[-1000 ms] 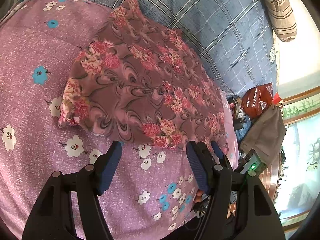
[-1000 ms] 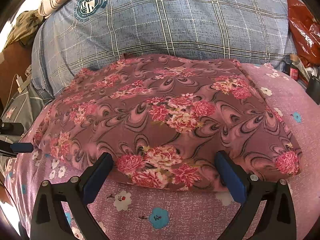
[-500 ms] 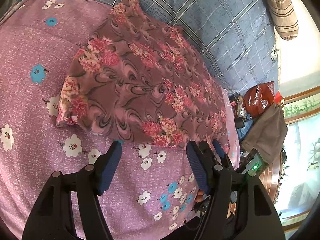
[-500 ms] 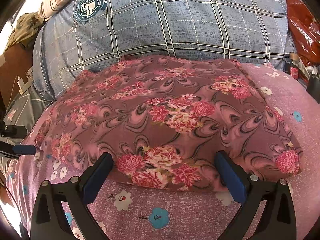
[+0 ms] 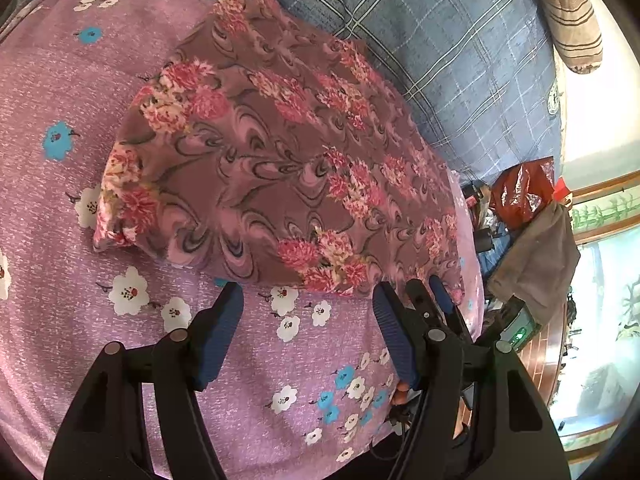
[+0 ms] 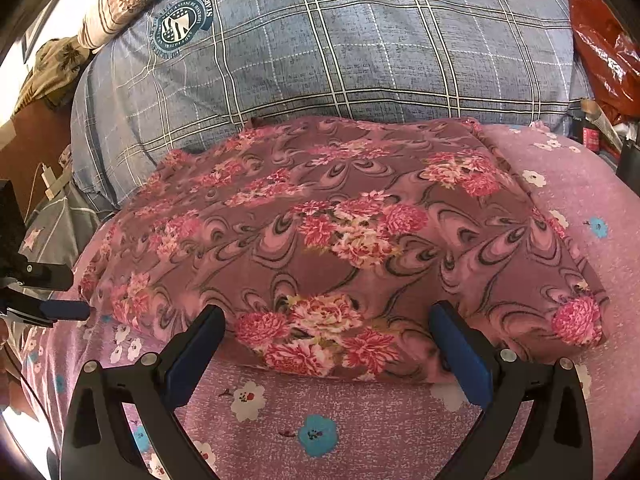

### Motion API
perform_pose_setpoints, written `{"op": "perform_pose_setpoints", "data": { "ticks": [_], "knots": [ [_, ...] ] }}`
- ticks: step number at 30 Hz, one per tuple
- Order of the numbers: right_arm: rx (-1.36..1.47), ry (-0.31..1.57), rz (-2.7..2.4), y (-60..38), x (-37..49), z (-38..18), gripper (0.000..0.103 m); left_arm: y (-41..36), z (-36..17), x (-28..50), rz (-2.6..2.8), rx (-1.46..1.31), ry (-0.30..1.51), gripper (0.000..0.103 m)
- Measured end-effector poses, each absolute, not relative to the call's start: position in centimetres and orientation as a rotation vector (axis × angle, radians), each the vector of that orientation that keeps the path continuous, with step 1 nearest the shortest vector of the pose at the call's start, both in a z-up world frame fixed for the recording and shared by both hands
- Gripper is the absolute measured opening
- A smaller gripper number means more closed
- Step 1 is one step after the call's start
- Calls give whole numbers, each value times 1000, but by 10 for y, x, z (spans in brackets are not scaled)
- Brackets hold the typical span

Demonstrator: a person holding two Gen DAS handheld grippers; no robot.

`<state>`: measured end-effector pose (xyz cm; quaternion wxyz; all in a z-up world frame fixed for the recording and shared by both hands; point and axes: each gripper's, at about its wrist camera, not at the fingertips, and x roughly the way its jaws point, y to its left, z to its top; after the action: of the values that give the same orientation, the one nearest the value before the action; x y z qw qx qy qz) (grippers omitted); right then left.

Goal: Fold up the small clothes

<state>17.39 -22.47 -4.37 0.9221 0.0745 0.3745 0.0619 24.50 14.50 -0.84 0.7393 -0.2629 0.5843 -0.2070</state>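
Floral garment is lying flat on the bed, on the pink flowered sheet, with its far edge running up against the blue plaid quilt. It is stretching crosswise in the right wrist view, long axis left to right, and its near folded edge is sitting just ahead of both tools.

The right hand-held gripper is hovering with its jaws wide apart and nothing between them, straddling the middle of that near edge; the pads look just short of the cloth, though contact cannot be told for sure. The left hand-held gripper is also standing open and empty, pointing at the same edge nearer one end, with a strip of bare sheet between its tips and the hem. Its blue fingertips are showing at the left border of the right wrist view, close beside that end.

Judging by this, the right one is sitting nearer the cloth. Open room is lying toward the quilt, so a fold away from the person seems least obstructed; clutter with a red bag is crowding the bed's side.
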Motion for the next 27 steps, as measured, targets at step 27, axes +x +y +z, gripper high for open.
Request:
{"op": "perform_pose_setpoints", "data": {
  "ticks": [27],
  "knots": [
    [192,750,139,-228,171,-44,103,143,-26,252,-458,-588,1327,66]
  ]
}}
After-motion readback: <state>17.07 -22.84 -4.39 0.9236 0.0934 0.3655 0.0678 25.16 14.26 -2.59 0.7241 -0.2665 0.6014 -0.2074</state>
